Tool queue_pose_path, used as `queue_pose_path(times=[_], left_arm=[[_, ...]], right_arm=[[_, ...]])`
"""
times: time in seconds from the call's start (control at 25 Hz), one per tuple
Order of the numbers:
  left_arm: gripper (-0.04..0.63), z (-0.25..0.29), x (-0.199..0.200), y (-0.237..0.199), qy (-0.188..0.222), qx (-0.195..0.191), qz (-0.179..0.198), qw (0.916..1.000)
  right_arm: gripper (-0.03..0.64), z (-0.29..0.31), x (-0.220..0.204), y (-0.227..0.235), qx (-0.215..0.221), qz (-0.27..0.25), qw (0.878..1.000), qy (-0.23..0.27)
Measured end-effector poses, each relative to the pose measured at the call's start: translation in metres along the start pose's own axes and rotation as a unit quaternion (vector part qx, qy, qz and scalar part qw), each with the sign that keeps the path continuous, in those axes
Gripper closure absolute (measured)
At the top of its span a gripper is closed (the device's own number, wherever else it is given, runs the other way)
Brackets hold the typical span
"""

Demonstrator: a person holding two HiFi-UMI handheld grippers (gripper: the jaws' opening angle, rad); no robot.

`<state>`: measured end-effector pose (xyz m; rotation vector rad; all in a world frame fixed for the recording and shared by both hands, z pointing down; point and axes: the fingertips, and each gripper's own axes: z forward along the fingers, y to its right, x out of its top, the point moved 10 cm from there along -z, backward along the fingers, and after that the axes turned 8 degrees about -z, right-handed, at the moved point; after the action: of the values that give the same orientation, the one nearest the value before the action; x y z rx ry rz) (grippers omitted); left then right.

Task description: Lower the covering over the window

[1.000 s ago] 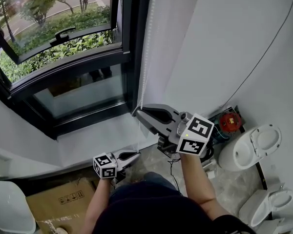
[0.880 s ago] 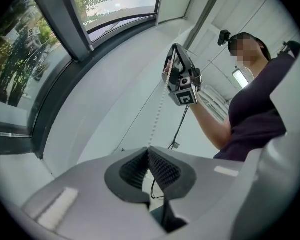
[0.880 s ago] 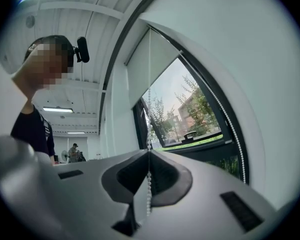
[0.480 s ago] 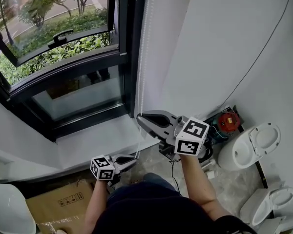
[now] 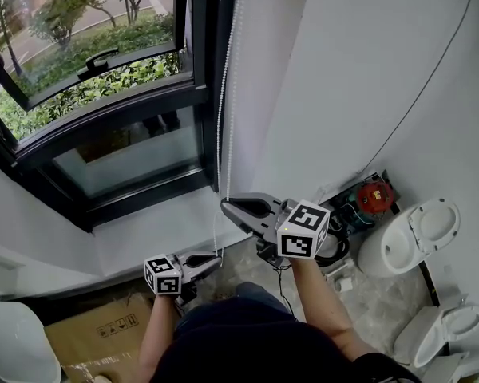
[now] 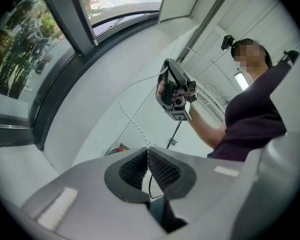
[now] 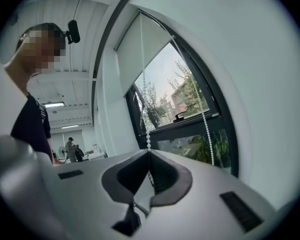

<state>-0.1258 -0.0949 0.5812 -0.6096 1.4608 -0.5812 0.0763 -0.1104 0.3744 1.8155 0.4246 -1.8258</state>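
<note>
1. Watching from inside the room: both claws are clamped on the bead chain (image 5: 221, 94), which hangs just at 3 o'clock of the window (image 5: 104, 94) frame.
2. Right claw (image 5: 224, 204): jaws fully together, with one chain strand pinched at the tips. That strand runs straight toward 12 o'clock.
3. Left claw (image 5: 216, 256): jaws closed too, with the chain nipped between the pads. It sits lower, at 7 o'clock of the right claw, beside the sill (image 5: 160, 222).
4. Between the two claws the chain bows in a slack curve.
5. A second strand hangs free at 3 o'clock of the gripped one in the right gripper view.
6. Blind (image 7: 132, 49): white, covering only the top of the window; the glass below is bare.
7. Cardboard box (image 5: 96, 333) sits on the floor at 7 o'clock.
</note>
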Motion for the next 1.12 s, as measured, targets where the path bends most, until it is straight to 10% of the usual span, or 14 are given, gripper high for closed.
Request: queue_pose_path(times=[1.12], left_arm=[[0.556,-0.006,0.023,0.002,0.060,0.010,0.013,0.9981]], right_arm=[[0.603,0.001,-0.076,0.020,-0.011,-0.007,0.985,-0.171]])
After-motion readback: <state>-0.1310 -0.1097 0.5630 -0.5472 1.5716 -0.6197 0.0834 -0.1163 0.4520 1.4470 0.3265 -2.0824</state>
